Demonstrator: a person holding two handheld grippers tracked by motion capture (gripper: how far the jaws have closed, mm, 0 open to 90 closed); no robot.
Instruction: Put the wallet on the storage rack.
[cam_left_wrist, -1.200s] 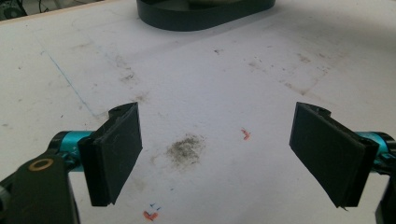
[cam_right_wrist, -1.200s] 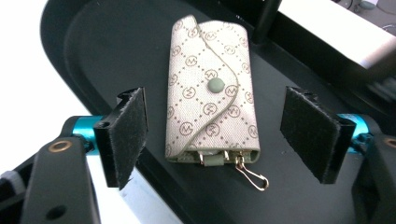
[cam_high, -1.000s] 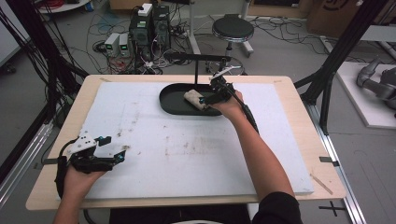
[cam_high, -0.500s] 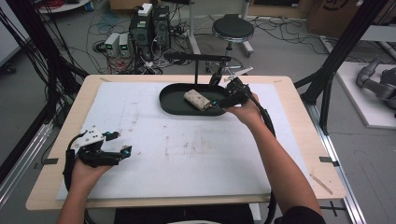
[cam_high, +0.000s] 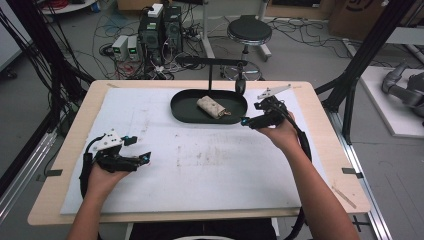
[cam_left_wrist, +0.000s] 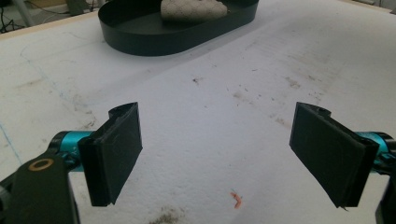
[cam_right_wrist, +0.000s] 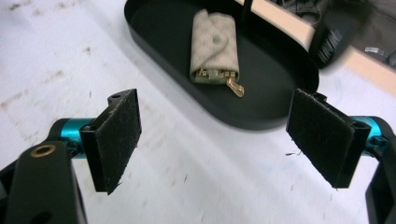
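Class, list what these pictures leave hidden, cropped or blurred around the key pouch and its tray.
- Key pouch: top cropped by the frame edge, left gripper view.
- Black tray: far end cut off, right gripper view.
- Dark object behind the tray: blurred, unidentifiable.
- Pouch underside: hidden against the tray floor.

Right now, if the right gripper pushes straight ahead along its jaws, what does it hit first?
Probably the near rim of the black oval tray. The right gripper is open and points at it across bare white mat; the beige key pouch lies farther in. Gripper height is unclear, so it might pass over the rim.
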